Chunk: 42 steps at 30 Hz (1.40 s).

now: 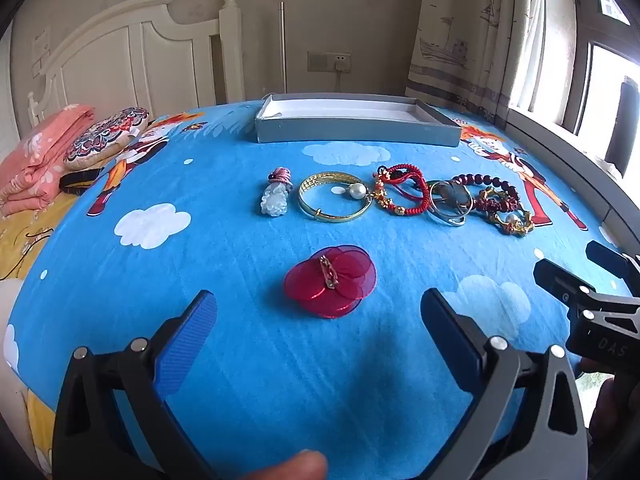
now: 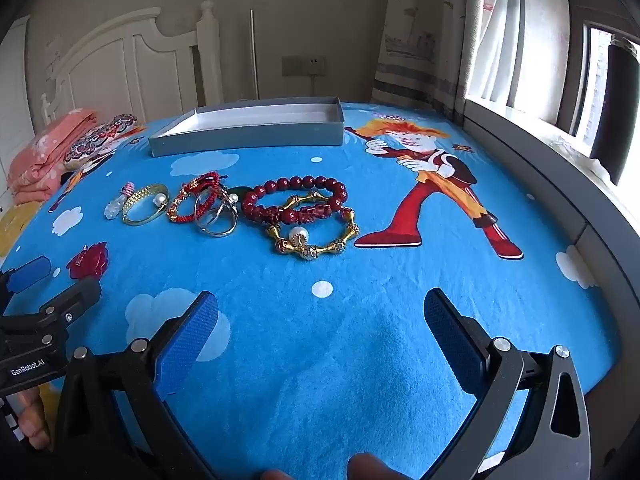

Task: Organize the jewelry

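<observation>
**Jewelry lying loose in front of the empty tray**

The shallow grey cardboard tray is sitting at the far side of the blue cartoon-print bedsheet, and everything else is lying in a row on its near side. Going left to right along that row: a pale jade pendant on a pink cord, a gold bangle with a pearl, a red braided cord bracelet, a silver ring-shaped bangle, a dark red bead bracelet and a gold bamboo-link bracelet with a pearl. Nearer than the row, well away from the tray, a red translucent petal brooch is lying just ahead of the left gripper, whose fingers are standing wide apart around nothing. The right gripper is likewise spread and holding nothing.

The brooch probably weighs little and its petals look thin and easily bent, so pinching at the metal centre seems safest.
</observation>
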Motion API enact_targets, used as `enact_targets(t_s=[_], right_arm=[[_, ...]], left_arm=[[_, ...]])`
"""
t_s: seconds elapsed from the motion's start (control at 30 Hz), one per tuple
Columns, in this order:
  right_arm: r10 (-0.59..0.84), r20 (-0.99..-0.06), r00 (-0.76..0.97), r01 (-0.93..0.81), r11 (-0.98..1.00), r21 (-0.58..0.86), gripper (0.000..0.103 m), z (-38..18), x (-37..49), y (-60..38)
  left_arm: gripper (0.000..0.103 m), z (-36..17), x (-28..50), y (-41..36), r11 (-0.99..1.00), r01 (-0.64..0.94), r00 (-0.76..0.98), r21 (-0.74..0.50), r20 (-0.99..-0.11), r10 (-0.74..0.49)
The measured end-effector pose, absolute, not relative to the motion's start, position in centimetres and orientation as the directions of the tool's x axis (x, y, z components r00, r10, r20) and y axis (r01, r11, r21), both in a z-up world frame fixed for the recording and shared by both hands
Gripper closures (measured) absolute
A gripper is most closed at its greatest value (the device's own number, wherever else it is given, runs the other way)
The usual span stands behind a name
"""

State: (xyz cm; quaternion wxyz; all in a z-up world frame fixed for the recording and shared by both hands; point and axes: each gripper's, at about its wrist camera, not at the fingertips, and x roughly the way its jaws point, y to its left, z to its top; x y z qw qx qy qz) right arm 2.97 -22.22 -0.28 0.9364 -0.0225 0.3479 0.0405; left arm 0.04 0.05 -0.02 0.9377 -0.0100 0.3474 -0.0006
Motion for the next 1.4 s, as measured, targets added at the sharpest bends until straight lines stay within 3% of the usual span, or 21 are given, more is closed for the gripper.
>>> enact_targets(t_s=[1.4], right_arm=[[0.060, -0.654, 0.754, -0.091, 0.996, -0.014, 0.007, -0.30, 2.95, -22.17]], left_arm=[[0.004, 0.00, 0.01, -0.02, 1.000, -0.004, 0.763, -0.003, -0.647, 0.002]])
